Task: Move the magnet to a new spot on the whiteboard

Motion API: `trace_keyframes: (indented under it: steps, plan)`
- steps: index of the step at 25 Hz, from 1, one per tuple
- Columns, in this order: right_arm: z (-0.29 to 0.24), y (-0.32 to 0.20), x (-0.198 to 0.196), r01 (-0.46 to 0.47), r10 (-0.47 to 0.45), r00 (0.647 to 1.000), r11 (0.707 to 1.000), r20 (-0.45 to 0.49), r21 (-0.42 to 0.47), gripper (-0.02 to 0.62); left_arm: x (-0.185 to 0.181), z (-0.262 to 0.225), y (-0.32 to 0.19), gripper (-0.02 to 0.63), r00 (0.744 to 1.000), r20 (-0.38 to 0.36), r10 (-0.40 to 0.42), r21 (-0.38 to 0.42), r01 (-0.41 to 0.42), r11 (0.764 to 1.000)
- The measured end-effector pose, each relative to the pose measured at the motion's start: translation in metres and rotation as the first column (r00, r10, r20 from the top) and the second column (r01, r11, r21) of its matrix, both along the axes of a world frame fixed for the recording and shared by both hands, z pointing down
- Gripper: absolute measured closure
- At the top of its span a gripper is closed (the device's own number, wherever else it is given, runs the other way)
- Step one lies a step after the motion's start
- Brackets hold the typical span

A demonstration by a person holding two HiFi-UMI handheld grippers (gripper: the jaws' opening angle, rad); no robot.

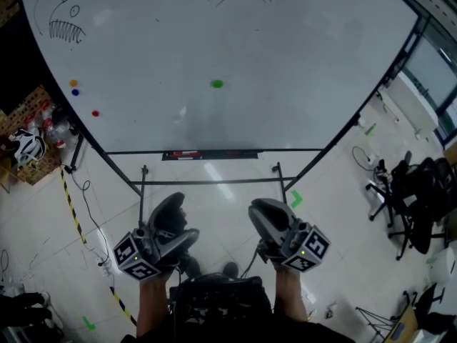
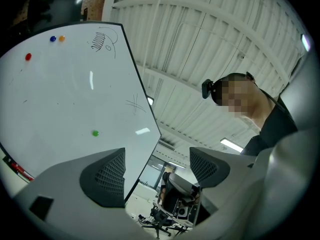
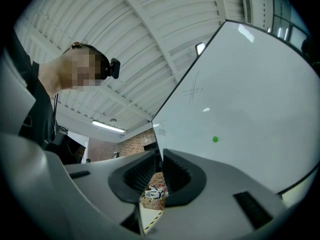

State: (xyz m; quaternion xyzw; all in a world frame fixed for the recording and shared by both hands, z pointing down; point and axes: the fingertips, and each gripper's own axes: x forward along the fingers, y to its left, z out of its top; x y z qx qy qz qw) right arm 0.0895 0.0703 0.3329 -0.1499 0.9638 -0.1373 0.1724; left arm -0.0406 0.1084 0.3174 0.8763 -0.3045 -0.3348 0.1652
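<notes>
A small green magnet [image 1: 217, 84] sticks near the middle of the large whiteboard [image 1: 285, 48]; it also shows in the left gripper view [image 2: 95, 133] and the right gripper view [image 3: 215, 139]. Both grippers are held low in front of the board's stand, well short of the board. My left gripper [image 1: 173, 216] is open, its jaws wide apart [image 2: 157, 164] with nothing between them. My right gripper [image 1: 268, 216] is shut, its ribbed pads nearly together [image 3: 160, 166] and empty.
Orange [image 1: 73, 83], blue [image 1: 75, 91] and red [image 1: 96, 113] magnets sit at the board's left edge, below a fish sketch [image 1: 64, 20]. A tray [image 1: 208, 153] runs under the board. Office chairs [image 1: 414, 191] stand at the right, boxes and a helmet [image 1: 28, 145] at the left.
</notes>
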Motion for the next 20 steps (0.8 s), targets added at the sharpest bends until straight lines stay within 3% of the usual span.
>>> trace_keyframes:
  steps: [20]
  plan:
    - [-0.004, 0.008, 0.002, 0.005, -0.005, 1.000, 1.000, 0.018, 0.011, 0.531, 0.001, 0.007, 0.006, 0.206, 1.000, 0.013, 0.029, -0.001, -0.029, 1.000]
